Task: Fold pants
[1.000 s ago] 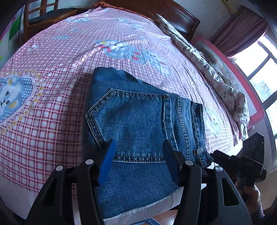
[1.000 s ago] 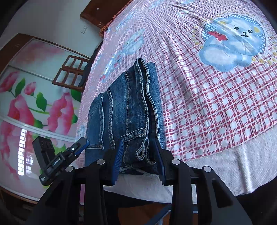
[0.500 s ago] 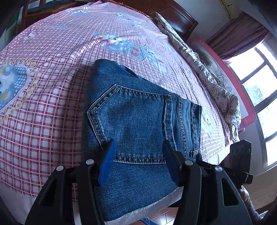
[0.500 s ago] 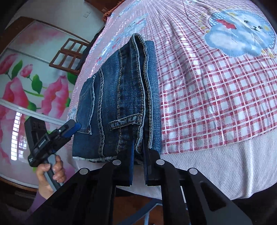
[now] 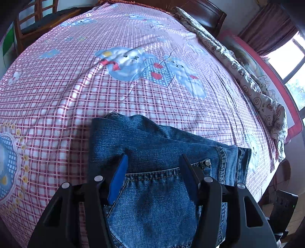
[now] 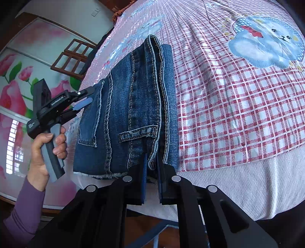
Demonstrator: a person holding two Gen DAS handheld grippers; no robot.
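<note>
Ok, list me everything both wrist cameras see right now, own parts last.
jeans: one, blue denim, folded, near edge of bed
bedsheet: one, pink check with blue bear prints, covering bed
quilt: one, pale swirl print, bunched along far side
headboard: one, dark wood, far end
chair: one, brown wood, beside bed
curtain: one, maroon, by window
left gripper: black, blue-padded fingers open over the pocket
right gripper: black, shut on the jeans' edge
hand: one, purple sleeve, holding left gripper's handle
</note>
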